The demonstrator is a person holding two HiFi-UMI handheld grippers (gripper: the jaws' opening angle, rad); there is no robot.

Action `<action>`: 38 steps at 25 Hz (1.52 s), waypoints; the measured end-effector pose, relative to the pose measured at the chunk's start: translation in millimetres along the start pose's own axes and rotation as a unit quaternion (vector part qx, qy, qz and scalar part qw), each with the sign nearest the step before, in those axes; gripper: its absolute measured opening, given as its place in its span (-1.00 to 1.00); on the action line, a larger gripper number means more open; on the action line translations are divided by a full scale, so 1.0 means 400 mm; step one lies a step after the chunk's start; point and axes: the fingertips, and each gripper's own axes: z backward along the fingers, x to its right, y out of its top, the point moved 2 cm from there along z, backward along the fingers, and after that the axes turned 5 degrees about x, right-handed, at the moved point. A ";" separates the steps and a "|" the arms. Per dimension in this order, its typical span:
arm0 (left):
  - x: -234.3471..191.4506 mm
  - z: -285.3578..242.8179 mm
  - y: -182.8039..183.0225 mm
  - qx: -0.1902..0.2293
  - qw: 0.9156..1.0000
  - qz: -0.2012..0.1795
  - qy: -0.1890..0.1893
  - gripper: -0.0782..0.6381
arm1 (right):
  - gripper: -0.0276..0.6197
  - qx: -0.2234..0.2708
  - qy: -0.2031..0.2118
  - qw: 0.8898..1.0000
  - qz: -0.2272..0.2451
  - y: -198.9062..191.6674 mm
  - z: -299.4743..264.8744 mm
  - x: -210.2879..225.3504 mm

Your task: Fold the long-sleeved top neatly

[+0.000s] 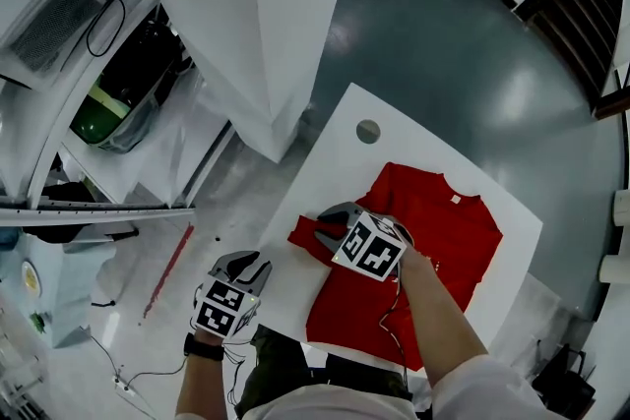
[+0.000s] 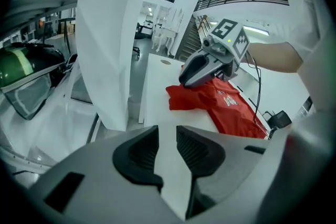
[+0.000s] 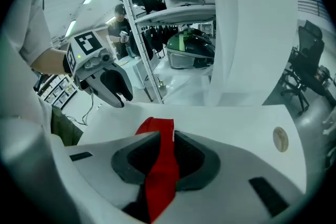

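A red long-sleeved top [image 1: 433,241] lies spread on the white table [image 1: 345,152], collar toward the far side. One sleeve [image 1: 307,233] is folded in at the top's left edge. My right gripper [image 1: 323,233] is over that sleeve and shut on it; in the right gripper view a strip of red cloth [image 3: 157,131] runs between the pads of the right gripper [image 3: 163,152]. My left gripper [image 1: 251,263] hovers at the table's near-left edge, off the cloth. In the left gripper view, the left gripper [image 2: 168,147] stands a little open with only bare table showing through the gap.
A small round disc [image 1: 368,131] sits on the table's far-left part. A big white pillar [image 1: 256,15] stands close beyond the table. Shelves with a green object [image 1: 103,113] line the left. An office chair [image 3: 310,71] stands at the right.
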 end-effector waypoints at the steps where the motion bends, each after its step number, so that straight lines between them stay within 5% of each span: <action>1: -0.003 0.004 -0.005 0.000 1.000 0.001 -0.001 -0.47 | -0.64 -0.007 0.004 1.000 -0.004 -0.002 -0.012 0.000; 9: -0.040 0.025 -0.037 -0.002 1.000 0.011 0.001 -0.47 | -0.81 -0.052 0.010 0.999 -0.005 -0.023 -0.065 -0.002; 17: -0.049 0.029 -0.034 0.003 1.000 0.020 0.000 -0.47 | -0.86 -0.035 -0.001 0.999 0.002 0.018 -0.040 -0.012; 27: -0.008 -0.011 0.016 -0.001 1.000 -0.010 -0.018 -0.47 | -0.86 0.046 -0.074 0.996 0.011 0.172 0.110 0.022; 38: 0.071 -0.061 0.107 0.004 0.998 -0.033 -0.047 -0.47 | -0.86 0.102 -0.175 0.979 -0.015 0.251 0.386 0.104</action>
